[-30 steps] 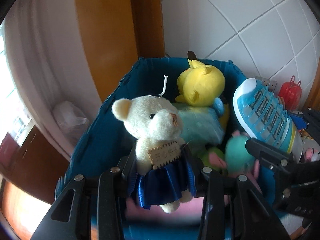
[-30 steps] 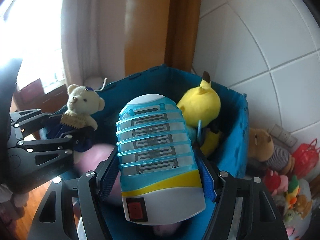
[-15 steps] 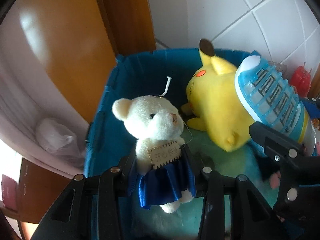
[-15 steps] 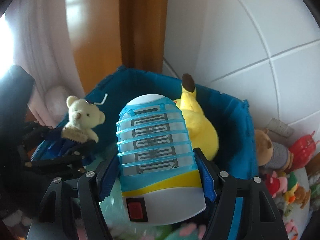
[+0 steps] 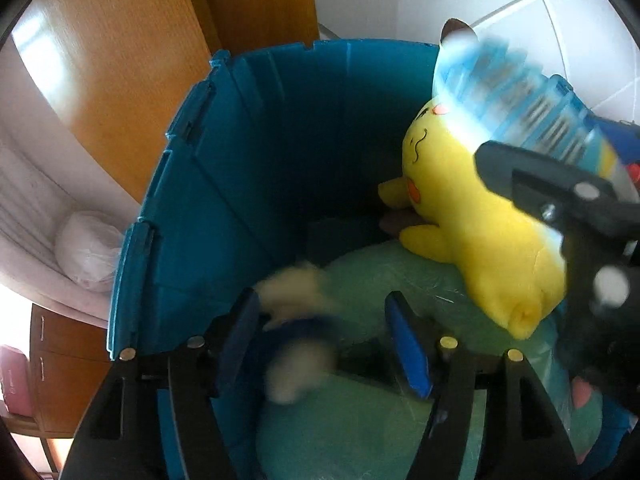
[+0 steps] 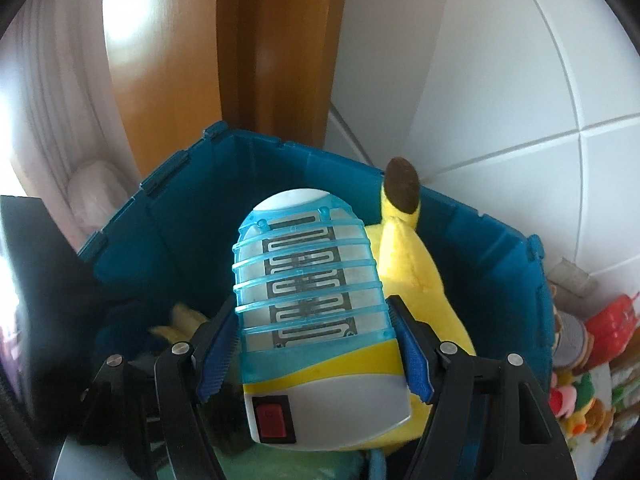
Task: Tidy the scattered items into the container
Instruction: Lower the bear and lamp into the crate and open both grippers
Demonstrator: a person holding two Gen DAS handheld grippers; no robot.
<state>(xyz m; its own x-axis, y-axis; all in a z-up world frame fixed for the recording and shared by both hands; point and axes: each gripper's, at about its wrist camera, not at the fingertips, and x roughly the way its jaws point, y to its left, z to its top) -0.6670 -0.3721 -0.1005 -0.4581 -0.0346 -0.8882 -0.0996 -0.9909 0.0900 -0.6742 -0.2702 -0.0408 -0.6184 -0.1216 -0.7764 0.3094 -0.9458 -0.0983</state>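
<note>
Holding yellow plush (image 5: 476, 216), green plush (image 5: 360, 420), blurred bear (image 5: 296, 320): blue bin (image 5: 248, 184).

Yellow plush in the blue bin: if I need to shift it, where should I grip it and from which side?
Grip the yellow plush across its soft body, from above through the open top of the blue bin. It lies atop a green bundle inside, so the walls block a side approach. Its dark-tipped ear sticks up, but looks a flimsy hold.
</note>
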